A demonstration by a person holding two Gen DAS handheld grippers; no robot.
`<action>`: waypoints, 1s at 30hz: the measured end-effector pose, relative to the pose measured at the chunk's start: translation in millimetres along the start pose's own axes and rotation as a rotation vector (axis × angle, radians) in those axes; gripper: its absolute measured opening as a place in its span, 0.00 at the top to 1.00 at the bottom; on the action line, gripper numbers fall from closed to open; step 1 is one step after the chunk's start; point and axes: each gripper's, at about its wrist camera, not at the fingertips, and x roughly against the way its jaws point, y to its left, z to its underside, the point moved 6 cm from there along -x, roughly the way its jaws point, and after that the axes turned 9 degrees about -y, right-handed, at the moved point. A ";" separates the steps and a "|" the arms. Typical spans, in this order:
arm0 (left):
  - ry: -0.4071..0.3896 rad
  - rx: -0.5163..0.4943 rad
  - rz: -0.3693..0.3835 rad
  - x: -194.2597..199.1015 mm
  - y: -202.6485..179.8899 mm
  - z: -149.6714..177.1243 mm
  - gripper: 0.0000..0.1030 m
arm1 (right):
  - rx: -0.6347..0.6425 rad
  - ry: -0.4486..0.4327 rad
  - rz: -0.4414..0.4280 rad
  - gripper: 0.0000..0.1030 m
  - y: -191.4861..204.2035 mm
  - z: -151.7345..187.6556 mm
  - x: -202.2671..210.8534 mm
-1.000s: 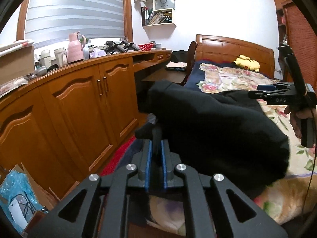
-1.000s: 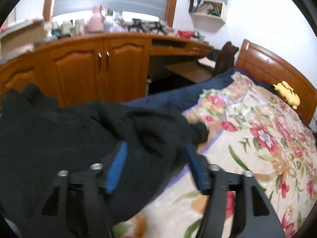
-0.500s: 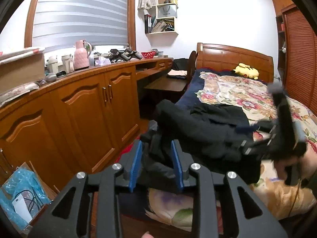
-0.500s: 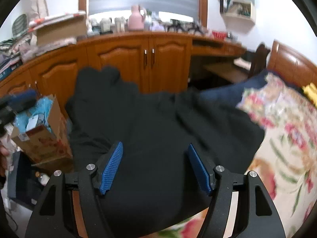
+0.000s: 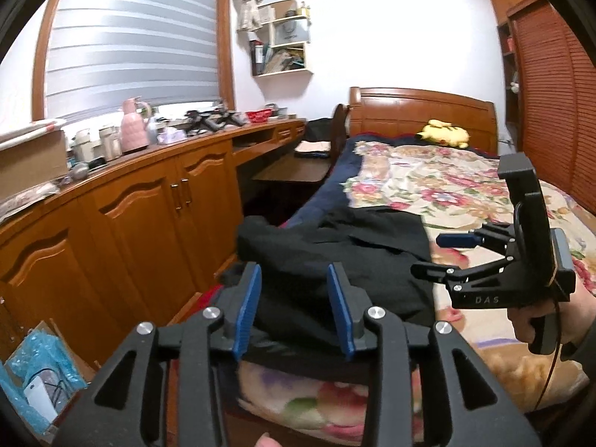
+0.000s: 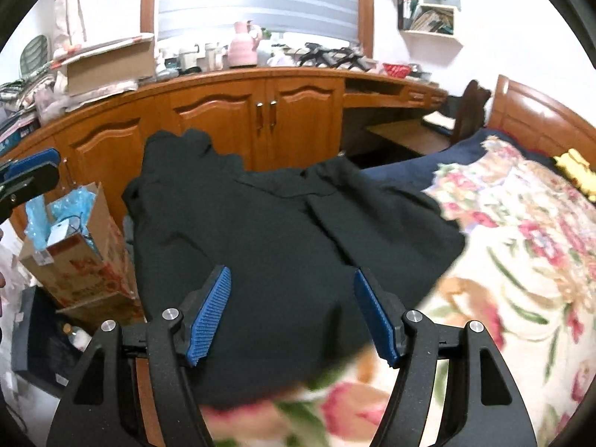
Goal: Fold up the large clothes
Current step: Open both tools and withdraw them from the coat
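A home bedroom — wooden bed (image 5: 421,119), floral blanket (image 6: 521,246), cluttered cabinets (image 5: 156,201).

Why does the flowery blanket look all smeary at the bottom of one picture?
Right wrist view: the flowery blanket smears near the bottom edge, probably from motion; the black garment stays fairly sharp. Left wrist view: mostly crisp, though the window blind glows bright and the fisheye lens bends the cabinets.

Yellow plush toy (image 5: 443,133) by headboard (image 5: 417,111); pink jug (image 5: 134,125) on counter (image 5: 208,141).
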 end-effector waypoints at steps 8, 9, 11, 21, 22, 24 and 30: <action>-0.005 -0.021 0.110 -8.9 -77.0 -4.6 0.65 | -0.030 -0.033 0.131 0.31 -66.7 31.3 86.3; -0.006 -0.020 0.129 -10.4 -89.2 -5.8 0.65 | -0.039 -0.040 0.146 0.30 -74.9 34.7 96.9; -0.006 -0.028 0.168 -11.8 -116.0 -7.6 0.64 | -0.057 -0.049 0.175 0.28 -90.5 39.5 114.7; -0.010 -0.048 0.286 -15.2 -221.9 -14.6 0.64 | -0.130 -0.079 0.356 0.24 -166.1 77.6 201.8; -0.004 -0.049 0.291 -17.1 -231.0 -13.9 0.64 | -0.136 -0.081 0.368 0.25 -170.7 81.4 208.2; 0.006 -0.050 0.303 -19.8 -247.8 -13.5 0.64 | -0.146 -0.088 0.404 0.25 -182.5 92.1 223.9; 0.035 -0.067 0.346 -29.8 -300.9 -0.4 0.64 | -0.185 -0.102 0.474 0.25 -208.0 123.6 262.3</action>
